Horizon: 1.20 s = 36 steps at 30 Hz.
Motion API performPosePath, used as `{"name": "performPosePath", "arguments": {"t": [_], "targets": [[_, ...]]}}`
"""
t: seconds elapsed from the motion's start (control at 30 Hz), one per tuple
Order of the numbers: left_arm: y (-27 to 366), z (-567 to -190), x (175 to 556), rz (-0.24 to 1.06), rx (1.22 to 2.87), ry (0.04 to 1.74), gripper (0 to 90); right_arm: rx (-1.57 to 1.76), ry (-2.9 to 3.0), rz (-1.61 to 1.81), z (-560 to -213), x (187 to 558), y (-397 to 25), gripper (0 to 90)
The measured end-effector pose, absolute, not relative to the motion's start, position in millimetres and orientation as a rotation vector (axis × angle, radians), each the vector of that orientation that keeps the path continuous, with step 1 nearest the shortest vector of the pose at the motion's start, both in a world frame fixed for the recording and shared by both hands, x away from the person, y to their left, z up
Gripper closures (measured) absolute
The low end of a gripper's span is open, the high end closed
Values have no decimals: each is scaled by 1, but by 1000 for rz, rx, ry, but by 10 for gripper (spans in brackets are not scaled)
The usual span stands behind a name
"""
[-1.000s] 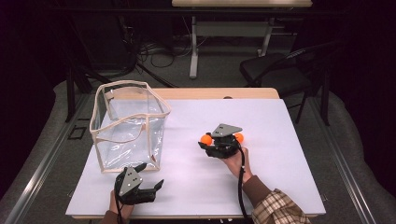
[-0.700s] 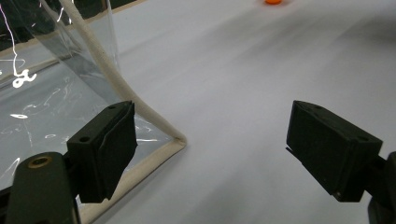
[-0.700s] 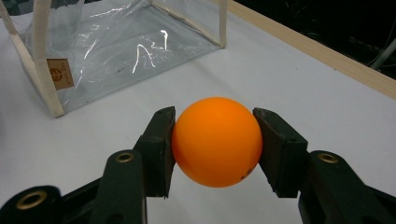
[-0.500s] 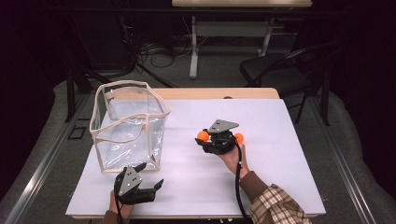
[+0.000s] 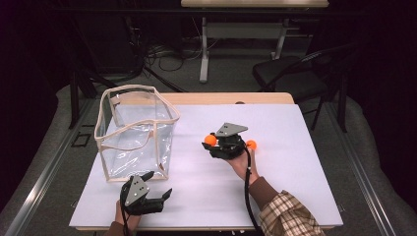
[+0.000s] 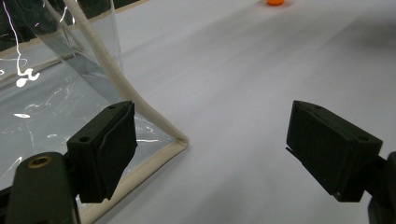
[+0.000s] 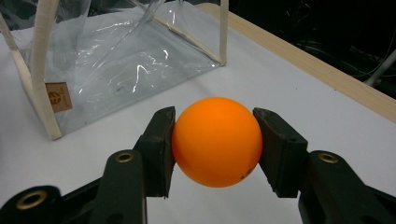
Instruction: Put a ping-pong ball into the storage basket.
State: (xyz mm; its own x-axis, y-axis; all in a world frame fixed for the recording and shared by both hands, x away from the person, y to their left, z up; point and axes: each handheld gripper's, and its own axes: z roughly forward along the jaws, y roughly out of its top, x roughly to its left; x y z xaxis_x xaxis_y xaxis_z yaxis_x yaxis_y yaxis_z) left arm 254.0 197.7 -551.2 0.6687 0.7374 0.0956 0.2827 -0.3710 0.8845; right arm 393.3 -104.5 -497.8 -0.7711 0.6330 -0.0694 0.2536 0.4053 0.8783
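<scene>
A clear plastic bag (image 5: pixel 135 132) with cream trim stands open-topped at the table's left. My right gripper (image 5: pixel 212 143) is shut on an orange ball (image 7: pixel 217 140) a little above the white tabletop, to the right of the bag (image 7: pixel 116 60). A second orange ball (image 5: pixel 251 144) lies on the table just right of that gripper, and it also appears far off as the ball (image 6: pixel 275 2) in the left gripper view. My left gripper (image 5: pixel 158 184) stands open near the front edge, its jaws wide apart beside the bag's near bottom corner (image 6: pixel 180 142) with nothing between them.
The white tabletop (image 5: pixel 295 167) stretches to the right of the bag. A wooden strip (image 5: pixel 231 98) runs along its far edge. Beyond the table stand a dark chair (image 5: pixel 290 78) and a desk leg (image 5: pixel 204 49) among floor cables.
My right gripper has lifted slightly and shifted a little toward the bag with the orange ball in it. The loose ball and the left gripper have stayed put.
</scene>
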Motion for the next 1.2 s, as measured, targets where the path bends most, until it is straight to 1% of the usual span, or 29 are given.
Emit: {"name": "performPosePath", "arguments": {"t": [0.57, 1.2], "targets": [[197, -551, 254, 609, 1947, 792, 160, 737, 2263, 1350, -486, 401, -91, 510], [198, -551, 254, 608, 1948, 788, 160, 746, 2244, 1381, -483, 412, -81, 510]]}}
